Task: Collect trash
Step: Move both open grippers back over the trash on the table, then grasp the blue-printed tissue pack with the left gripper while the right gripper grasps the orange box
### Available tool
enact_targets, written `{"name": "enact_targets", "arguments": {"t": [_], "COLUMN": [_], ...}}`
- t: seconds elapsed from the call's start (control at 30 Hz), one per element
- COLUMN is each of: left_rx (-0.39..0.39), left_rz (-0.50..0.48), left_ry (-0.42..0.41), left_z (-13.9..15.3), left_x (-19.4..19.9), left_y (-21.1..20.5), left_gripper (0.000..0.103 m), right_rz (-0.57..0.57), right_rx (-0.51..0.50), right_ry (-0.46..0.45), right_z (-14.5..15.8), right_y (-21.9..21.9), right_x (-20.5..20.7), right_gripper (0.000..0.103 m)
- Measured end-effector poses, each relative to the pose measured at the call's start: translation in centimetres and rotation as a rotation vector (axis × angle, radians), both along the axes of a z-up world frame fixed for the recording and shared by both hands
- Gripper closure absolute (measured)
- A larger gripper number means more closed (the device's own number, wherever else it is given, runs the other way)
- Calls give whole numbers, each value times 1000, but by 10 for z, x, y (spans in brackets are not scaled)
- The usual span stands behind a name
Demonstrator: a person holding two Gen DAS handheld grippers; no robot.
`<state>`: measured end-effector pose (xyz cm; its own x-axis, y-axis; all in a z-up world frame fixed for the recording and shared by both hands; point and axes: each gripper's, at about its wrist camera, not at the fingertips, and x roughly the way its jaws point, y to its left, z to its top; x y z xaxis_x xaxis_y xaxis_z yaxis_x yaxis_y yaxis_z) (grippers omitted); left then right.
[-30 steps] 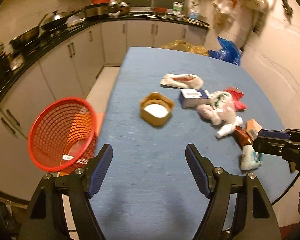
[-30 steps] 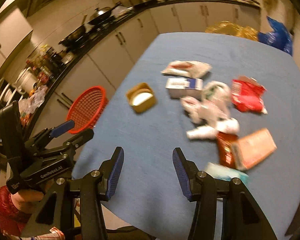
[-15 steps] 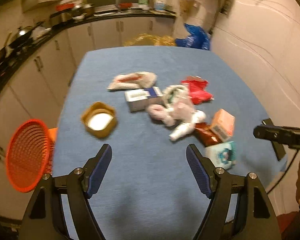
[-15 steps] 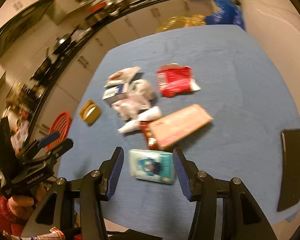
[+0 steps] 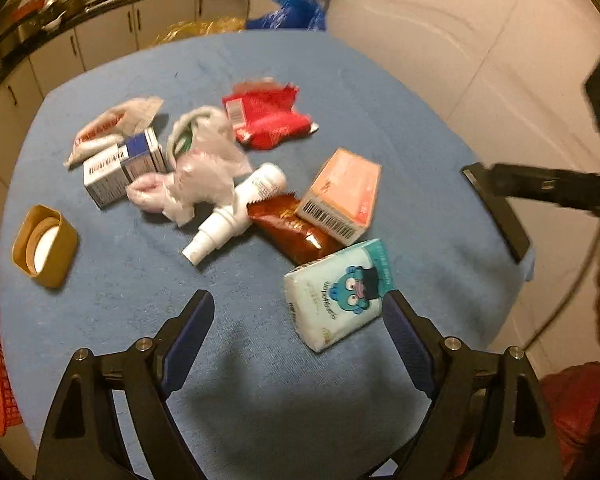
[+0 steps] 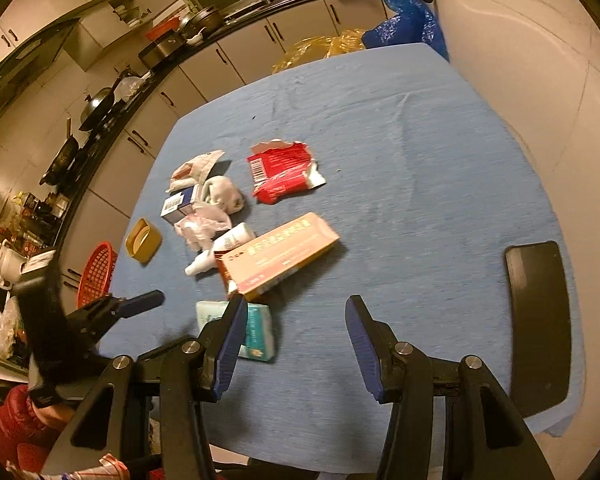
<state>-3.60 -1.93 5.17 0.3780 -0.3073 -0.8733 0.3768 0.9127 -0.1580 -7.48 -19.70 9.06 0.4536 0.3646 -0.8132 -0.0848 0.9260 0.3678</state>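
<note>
We are working over a broad table draped in blue cloth (image 5: 260, 64), and every place below is given from it. Off its left edge a red mesh plastic basket (image 6: 96, 272) is waiting for the trash. Near its right edge a flat black slab (image 6: 540, 320) is lying. At its middle the litter is heaped: a long salmon-pink cardboard box (image 5: 346, 192) leaning on a brown foil wrapper (image 5: 296, 232), a torn red foil packet (image 5: 266, 116), a blue-and-white carton (image 5: 122, 166), crumpled clear plastic (image 5: 204, 172), a white spray bottle (image 5: 236, 212) and, toward the left edge, a square gold lid (image 5: 46, 246).

Closest to the near edge, a soft teal-and-white tissue pack (image 5: 338, 292) is lying flat. Our left gripper (image 5: 300, 320) is widening its jaws above the cloth with nothing between them yet; the pack is sitting just ahead, toward its right finger. Our right gripper (image 6: 296, 340) is standing half open and empty.

We judge the pack the first pick: we are centring the jaws across its narrow width, lowering until the tips meet the cloth, then squeezing gently, since it will squash.
</note>
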Motion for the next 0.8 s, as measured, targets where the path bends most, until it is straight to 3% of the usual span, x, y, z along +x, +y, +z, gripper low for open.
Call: {"name": "enact_targets", "arguments": {"t": [0.07, 0.27, 0.5, 0.73, 0.8], "left_rx": [12, 152, 170, 135, 127], "left_rz": [-36, -82, -79, -47, -31], "left_ry": [1, -45, -133, -181, -171], "left_z": [-5, -29, -37, -26, -24], "left_x": [0, -4, -2, -13, -14], "left_y": [-11, -41, -57, -45, -36], "left_gripper": [18, 18, 19, 65, 70], "right_rz": [-4, 0, 28, 47, 27], "right_rx": [-6, -26, -13, 92, 142], "right_ry": [3, 12, 41, 96, 130], "right_z": [0, -1, -9, -19, -26], "right_y": [-6, -18, -21, -9, -6], "right_x": [-1, -2, 2, 27, 37], "right_gripper": [48, 48, 48, 47, 44]}}
